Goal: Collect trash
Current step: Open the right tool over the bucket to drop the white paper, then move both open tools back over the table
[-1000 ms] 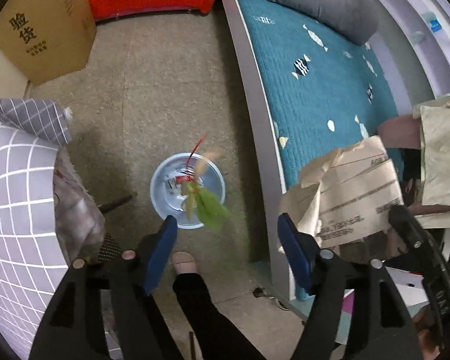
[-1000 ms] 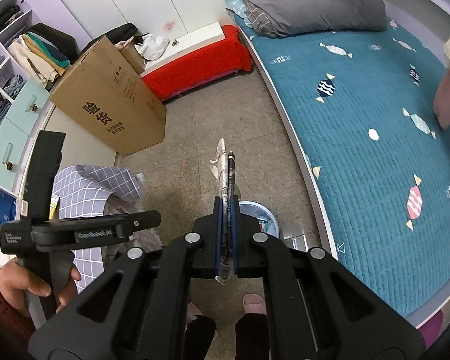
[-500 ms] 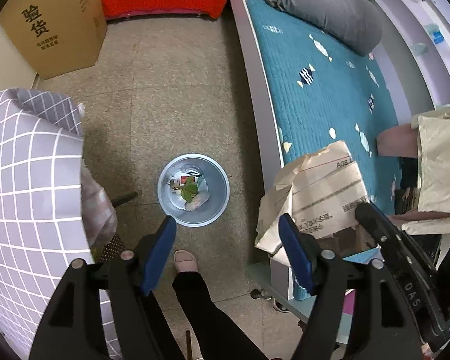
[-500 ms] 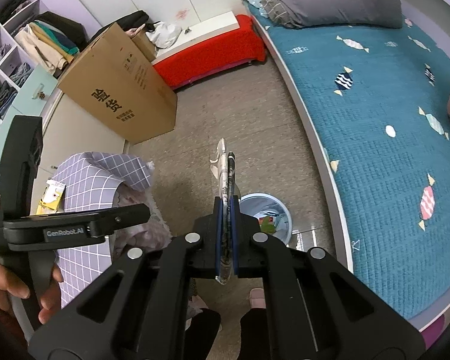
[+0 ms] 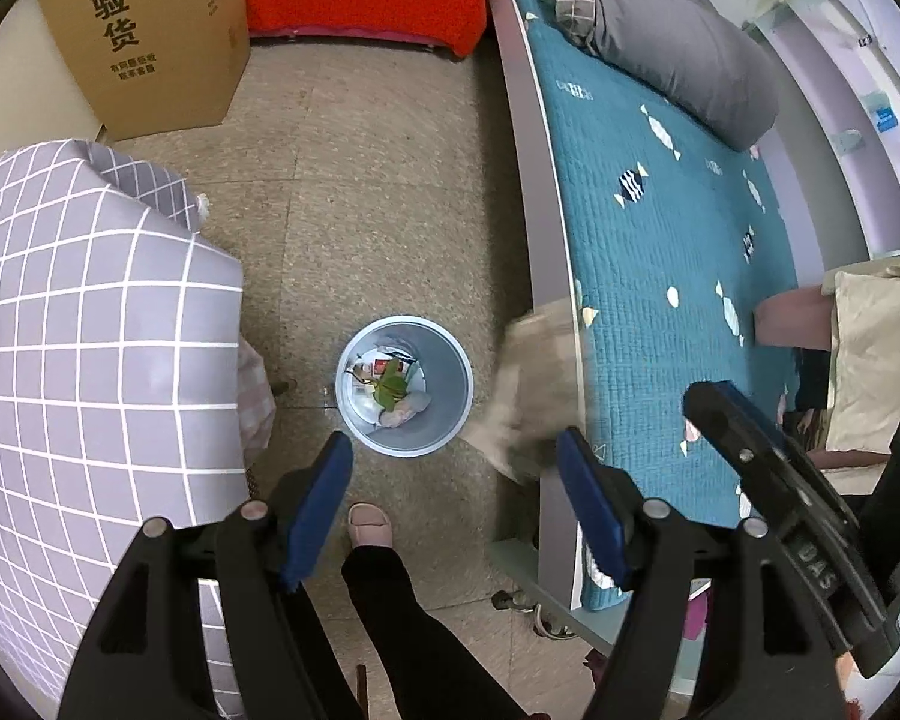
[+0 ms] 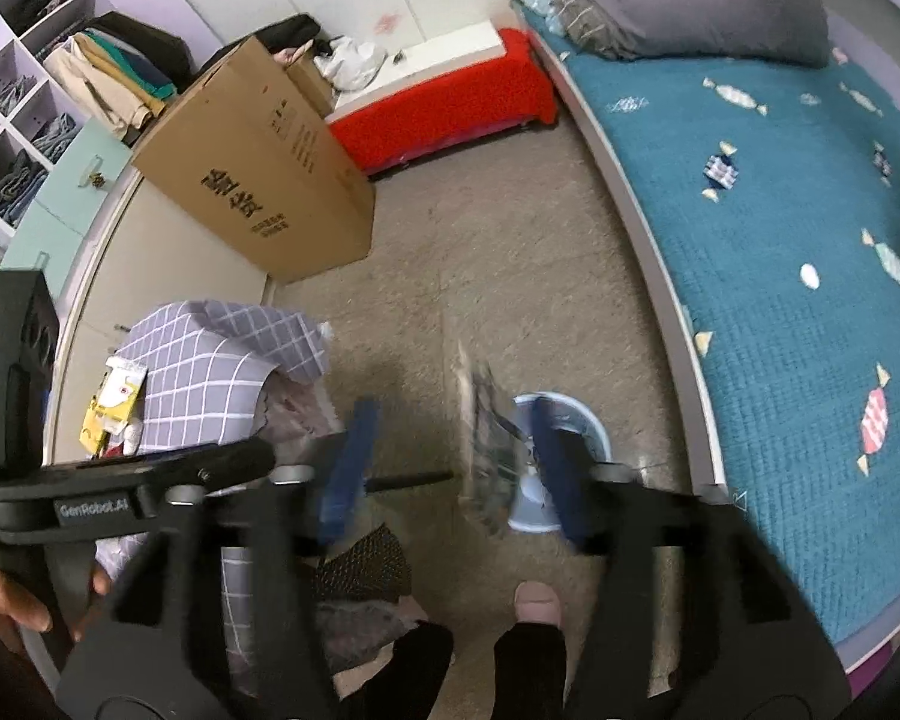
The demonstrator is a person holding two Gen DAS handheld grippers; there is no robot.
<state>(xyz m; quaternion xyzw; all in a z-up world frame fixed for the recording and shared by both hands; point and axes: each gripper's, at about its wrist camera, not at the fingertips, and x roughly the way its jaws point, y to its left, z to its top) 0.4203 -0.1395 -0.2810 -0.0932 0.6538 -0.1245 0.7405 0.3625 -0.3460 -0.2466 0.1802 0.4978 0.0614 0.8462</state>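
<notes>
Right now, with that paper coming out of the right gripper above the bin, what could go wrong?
1. The right gripper is opening and the paper shows blurred between its fingers, touching neither. In the left wrist view the paper sits beside the bin, towards the bed, so it may land on the floor.
2. A slipper stands close to the bin, so a step could tip it.

Bin [image 5: 403,385] on floor [image 5: 378,192] between bed [image 5: 660,276] and draped table [image 5: 90,324]
</notes>
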